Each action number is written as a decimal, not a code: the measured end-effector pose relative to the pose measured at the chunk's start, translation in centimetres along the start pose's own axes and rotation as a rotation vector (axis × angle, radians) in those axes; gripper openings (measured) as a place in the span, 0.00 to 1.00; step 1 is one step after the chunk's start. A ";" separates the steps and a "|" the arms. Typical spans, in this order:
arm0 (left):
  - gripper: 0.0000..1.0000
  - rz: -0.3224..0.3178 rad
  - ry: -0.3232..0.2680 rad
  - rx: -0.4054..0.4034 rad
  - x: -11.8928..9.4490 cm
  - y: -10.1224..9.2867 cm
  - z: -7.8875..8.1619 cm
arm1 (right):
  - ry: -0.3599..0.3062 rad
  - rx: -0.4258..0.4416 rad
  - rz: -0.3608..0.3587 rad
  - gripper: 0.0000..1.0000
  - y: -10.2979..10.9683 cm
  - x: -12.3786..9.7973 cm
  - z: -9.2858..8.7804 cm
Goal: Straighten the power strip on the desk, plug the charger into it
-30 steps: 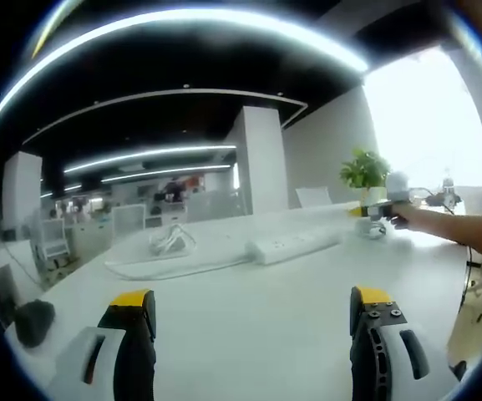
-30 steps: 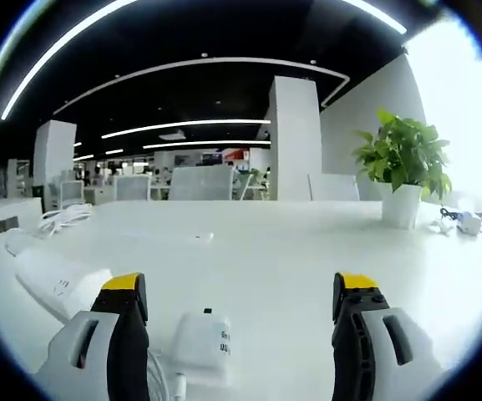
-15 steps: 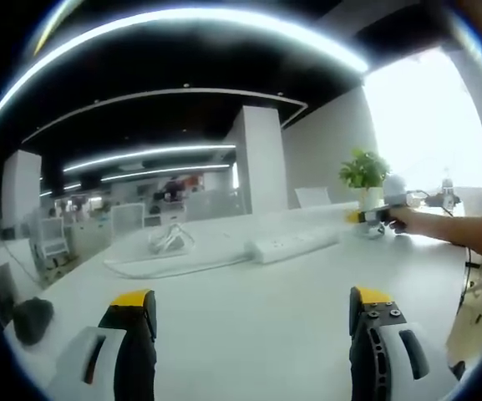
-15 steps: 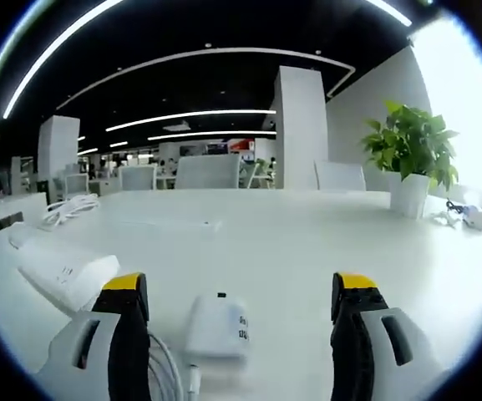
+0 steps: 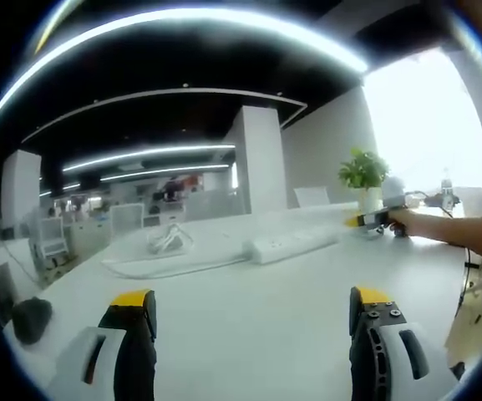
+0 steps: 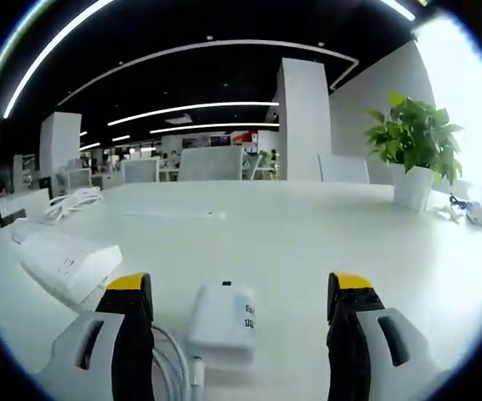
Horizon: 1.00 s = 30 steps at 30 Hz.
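A white power strip (image 5: pixel 295 244) lies slantwise on the white desk (image 5: pixel 249 309), its coiled white cable (image 5: pixel 169 240) further back on the left. My left gripper (image 5: pixel 245 302) hovers open over bare desk, well short of the strip. The right gripper (image 5: pixel 366 219) shows at the far right beyond the strip, held by a hand. In the right gripper view a white charger block (image 6: pixel 222 314) lies flat on the desk between the open jaws of my right gripper (image 6: pixel 239 286), not touched. Its white lead (image 6: pixel 172 359) curls by the left jaw. The strip's end (image 6: pixel 67 265) sits to the left.
A potted green plant (image 6: pixel 414 150) in a white pot stands at the back right of the desk, with small items (image 6: pixel 470 214) beside it. A dark object (image 5: pixel 32 319) lies near the desk's left edge. Chairs and other desks fill the office behind.
The right gripper has moved forward over the charger, which now lies further in between its jaws. The left gripper has stayed put.
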<state>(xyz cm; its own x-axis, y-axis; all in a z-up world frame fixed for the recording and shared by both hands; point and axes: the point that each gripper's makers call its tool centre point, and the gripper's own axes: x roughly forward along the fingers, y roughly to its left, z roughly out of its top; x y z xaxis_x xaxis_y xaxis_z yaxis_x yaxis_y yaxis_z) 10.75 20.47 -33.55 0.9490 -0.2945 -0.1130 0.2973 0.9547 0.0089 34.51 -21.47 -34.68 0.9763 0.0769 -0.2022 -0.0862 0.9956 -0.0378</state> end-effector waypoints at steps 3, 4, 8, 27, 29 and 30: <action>0.99 -0.001 0.002 0.000 0.0 0.0 -0.1 | 0.021 0.003 0.010 0.84 0.2 0.1 -0.4; 0.99 -0.001 0.003 0.000 0.0 0.0 -0.1 | 0.024 0.003 0.013 0.83 0.2 0.2 -0.4; 0.99 0.000 0.002 -0.003 0.0 0.1 -0.2 | 0.034 0.004 0.021 0.81 0.4 0.2 -0.6; 0.99 -0.005 0.006 -0.005 0.1 -0.2 -0.3 | 0.064 0.003 0.054 0.71 1.0 0.0 -1.3; 0.99 -0.007 0.007 -0.004 0.1 -0.3 -0.3 | 0.064 -0.003 0.055 0.70 1.1 0.0 -1.3; 0.99 -0.008 0.007 -0.004 0.1 -0.3 -0.2 | 0.064 -0.004 0.056 0.70 1.1 0.0 -1.3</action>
<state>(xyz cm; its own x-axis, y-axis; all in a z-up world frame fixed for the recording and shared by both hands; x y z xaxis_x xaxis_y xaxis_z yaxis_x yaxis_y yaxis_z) 10.76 20.17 -33.81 0.9457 -0.3022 -0.1198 0.3049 0.9524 0.0042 34.13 -20.44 -35.98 0.9554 0.1283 -0.2660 -0.1409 0.9896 -0.0288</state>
